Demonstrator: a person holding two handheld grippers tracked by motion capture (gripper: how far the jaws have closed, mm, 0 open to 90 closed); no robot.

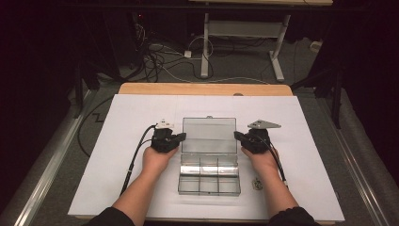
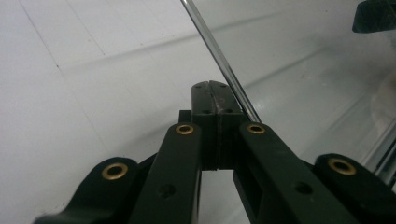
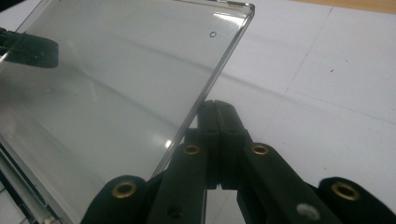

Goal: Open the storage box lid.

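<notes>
Flanking a clear plastic organiser box [image 1: 209, 162] at the middle of the white-covered table [image 1: 117, 141], the two hand-held grippers sit at its lid's side edges. In the high view the left gripper [image 1: 181, 137] is at about 9 o'clock of the raised lid [image 1: 209, 134], the right gripper [image 1: 237, 136] at about 3 o'clock, each pointing inward at the lid. The box stands open, its lid tilted up toward 12 o'clock and its compartmented tray [image 1: 209, 178] lying toward 6 o'clock, nearest the person. In the left gripper view the fingers [image 2: 205, 100] are pressed together with no gap and nothing between them, and the lid's edge [image 2: 219, 65] runs just beside their tip at about 1 o'clock; whether it touches them is hard to tell from this angle. In the right gripper view the fingers [image 3: 229, 121] are likewise closed flat against each other, empty, with the lid's clear edge [image 3: 219, 70] passing just beside them at about 11 o'clock. A small dark round object [image 1: 256, 183] lies on the table at roughly 4 o'clock of the tray, near the person's right forearm [image 1: 277, 193].
</notes>
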